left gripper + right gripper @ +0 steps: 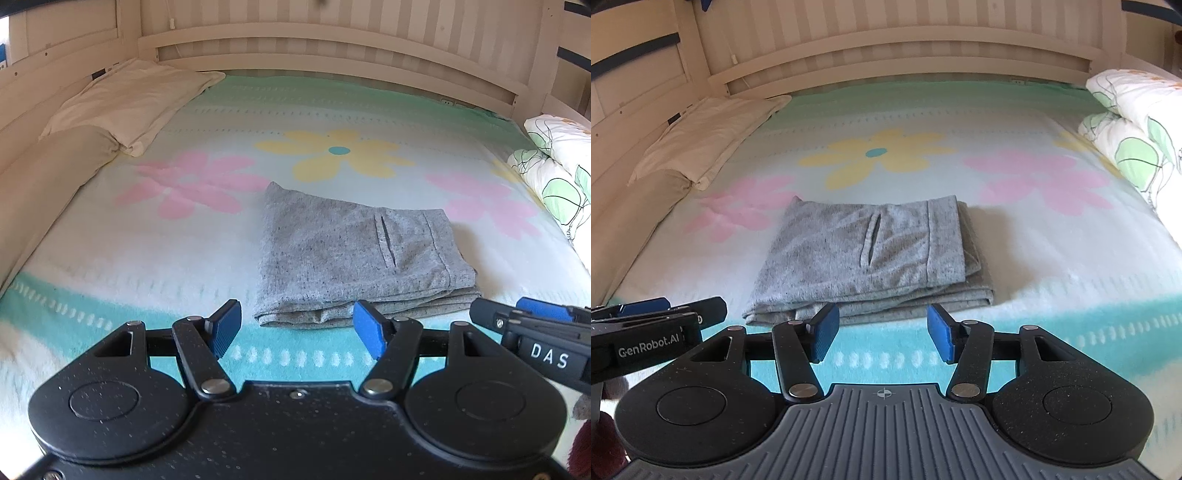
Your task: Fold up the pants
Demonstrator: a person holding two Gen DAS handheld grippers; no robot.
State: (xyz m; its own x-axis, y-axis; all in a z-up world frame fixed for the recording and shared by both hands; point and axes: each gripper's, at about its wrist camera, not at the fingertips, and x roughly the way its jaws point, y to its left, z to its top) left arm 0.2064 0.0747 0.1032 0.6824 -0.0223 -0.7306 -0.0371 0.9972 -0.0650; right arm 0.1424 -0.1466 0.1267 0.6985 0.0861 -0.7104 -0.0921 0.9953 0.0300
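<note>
Left tongs (297, 328): spread wide, nothing between the blue pads (226, 326), held low just in front of the near edge of the pants (354, 254). Right tongs (882, 332): likewise spread and holding nothing, pointed at the same near edge, close beside the left ones, so each pair shows at the side of the other camera's view.

Pants: grey speckled cloth, lying on the bed blanket (147, 258) as a compact stack of several layers, pocket slit on top, waistband side toward the right. Layers seen along the near edge and at the right side, where lower layers stick out a little past the top one. Left edge fairly straight, far left corner slightly raised.

Judged from this: folding nearly complete or complete, both tongs free of the cloth. Perhaps left to do: only to square the lower layers on the right, or one more fold if a smaller packet is wanted. Cannot tell which from these views.

Around: flowered blanket with pink and yellow blooms under and beyond the stack; cream pillow (129, 99) and beige bolster (48, 184) along the left; rolled flowered quilt (554, 166) at the right; wooden slatted bed rail (332, 40) at the far side. All well apart from the pants. Nothing in the way of either pair of tongs; only risk, bumping each other because so close together.
</note>
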